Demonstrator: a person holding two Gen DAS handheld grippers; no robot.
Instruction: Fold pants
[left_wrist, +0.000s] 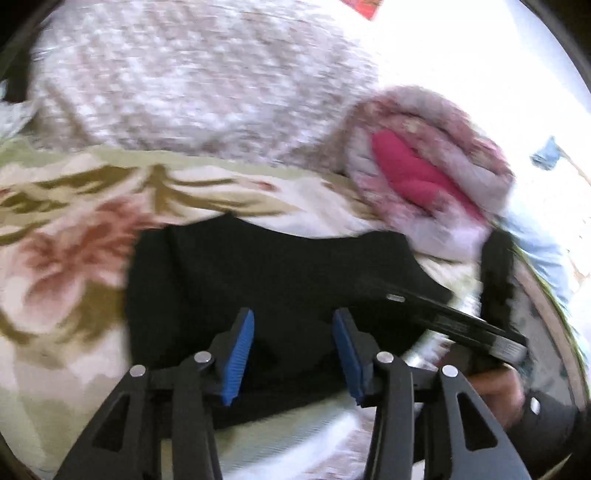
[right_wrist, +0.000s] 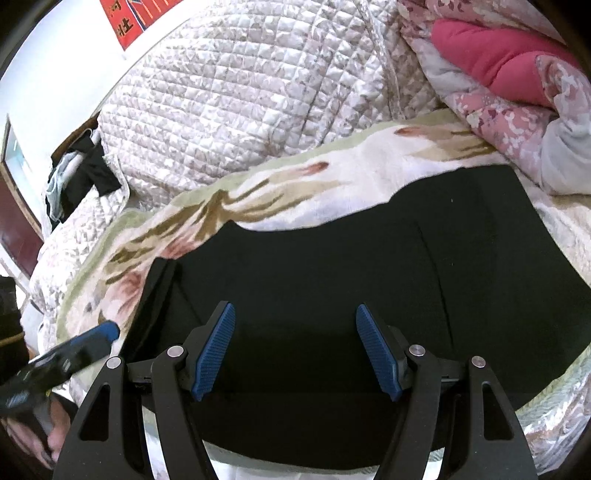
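Observation:
The black pants (right_wrist: 332, 266) lie in a flat folded block on a floral blanket (right_wrist: 280, 192) on a bed. In the left wrist view the pants (left_wrist: 258, 280) sit right ahead. My left gripper (left_wrist: 293, 321) is open and empty, hovering over the near part of the pants. My right gripper (right_wrist: 295, 314) is open and empty, also over the near part of the pants. The left gripper's blue-padded finger (right_wrist: 99, 332) shows at the left of the right wrist view. The right gripper's black body (left_wrist: 461, 325) shows at the right of the left wrist view. That view is motion-blurred.
A quilted white and brown bedcover (right_wrist: 236, 96) is heaped behind the blanket. A rolled pink floral quilt (right_wrist: 517, 81) lies at the right, close to the pants' far corner. Dark clothes (right_wrist: 81, 177) lie at the bed's far left by a wall.

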